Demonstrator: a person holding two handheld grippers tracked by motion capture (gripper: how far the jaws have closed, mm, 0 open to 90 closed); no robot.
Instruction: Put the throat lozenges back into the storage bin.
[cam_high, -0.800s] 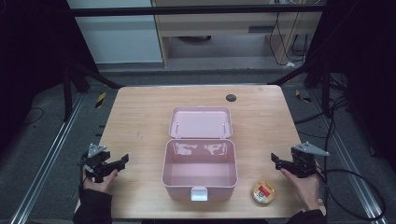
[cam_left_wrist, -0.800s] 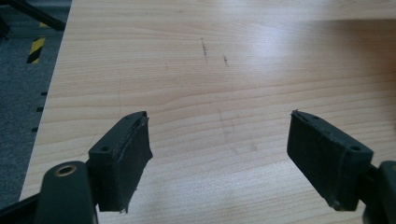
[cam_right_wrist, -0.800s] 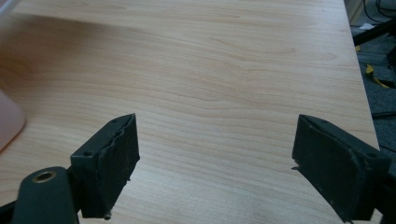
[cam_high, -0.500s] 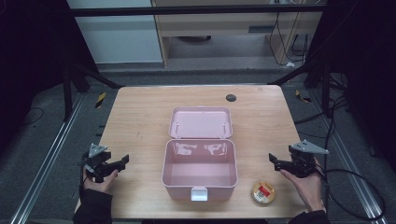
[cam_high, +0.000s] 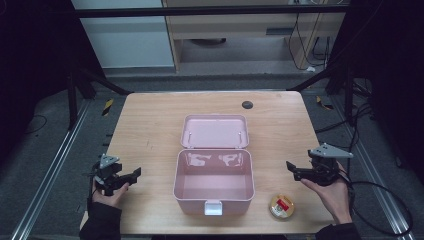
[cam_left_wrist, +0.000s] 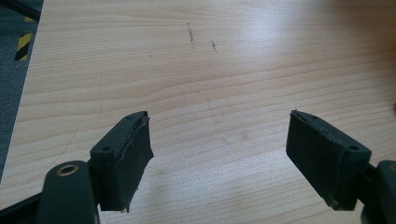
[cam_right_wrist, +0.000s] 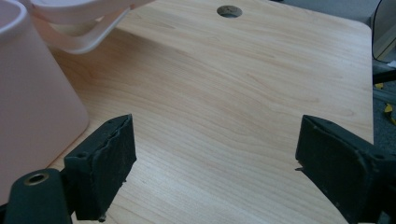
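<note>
Storage box (cam_high: 214, 172): pale pink, lid and latch included. Round tin (cam_high: 281, 205): yellow with red label. Table (cam_high: 150, 125): light wood grain. Gripper pads (cam_left_wrist: 133, 158): black.

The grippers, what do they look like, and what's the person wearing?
Both the left gripper and the right gripper are black, each topped by a grey three-cornered plate. Their fingers are blocky black pads. A black cable trails from the right one. The sleeves are dark.

- The high view looks forward and down from the person's side, taking in the whole table (cam_high: 150, 125).
- The left tool (cam_left_wrist: 219, 154) view sits close above bare tabletop.
- The right tool (cam_right_wrist: 215, 163) view, equally close, faces the far edge; it shares the pink box (cam_right_wrist: 32, 93) and, probably, the dark hole (cam_right_wrist: 229, 10) with the high view.
</note>
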